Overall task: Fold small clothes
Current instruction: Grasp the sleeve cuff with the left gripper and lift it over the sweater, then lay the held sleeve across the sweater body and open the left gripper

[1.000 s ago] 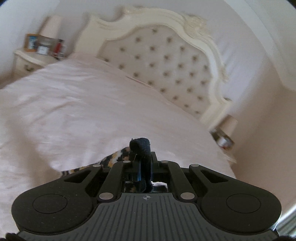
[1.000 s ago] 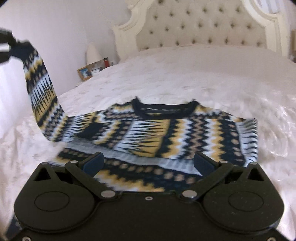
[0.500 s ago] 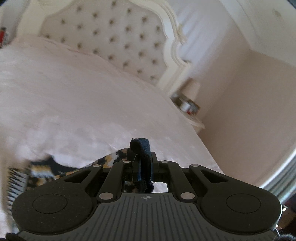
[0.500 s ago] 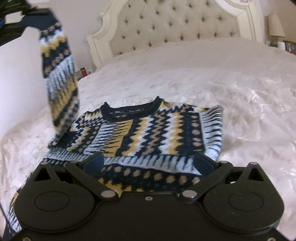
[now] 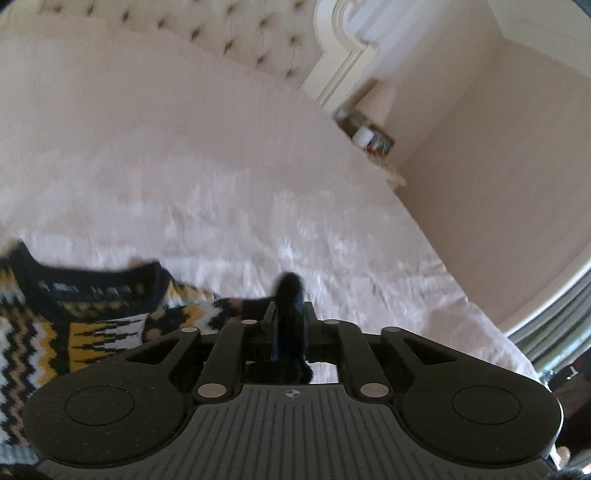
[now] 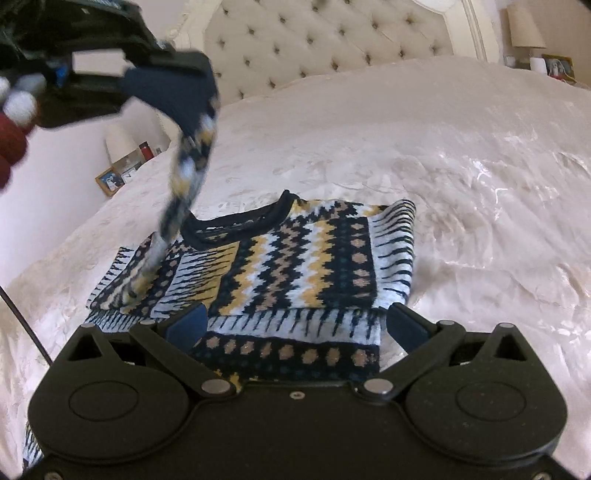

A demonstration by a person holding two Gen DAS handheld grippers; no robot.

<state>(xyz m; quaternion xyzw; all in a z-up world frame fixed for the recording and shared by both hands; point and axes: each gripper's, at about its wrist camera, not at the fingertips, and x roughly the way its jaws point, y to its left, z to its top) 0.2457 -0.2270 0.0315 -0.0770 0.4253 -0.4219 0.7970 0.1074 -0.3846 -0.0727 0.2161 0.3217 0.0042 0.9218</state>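
While the navy, mustard and white zigzag-knit sweater (image 6: 295, 266) lies front-up on the pale satin bedspread (image 6: 461, 177), its neckline toward the tufted cream headboard (image 6: 332, 48), one side is already turned in to a straight edge. The other sleeve (image 6: 184, 173) hangs lifted over the body, evidently so it can be laid across the chest as the next fold. Its dark navy cuff (image 5: 290, 317) sits between the fingers of the left claw (image 5: 290, 314), whose jaws are opening; the cuff is between them, and the wrist view is too blurred to show whether the pads have let go. Near the hem, the right claw (image 6: 295, 321) hovers with jaws wide apart and nothing in them, probably waiting to smooth or steady the cloth. Beyond the bed stand a bedside cabinet with picture frames (image 6: 122, 173) and a shaded lamp (image 6: 524, 26).
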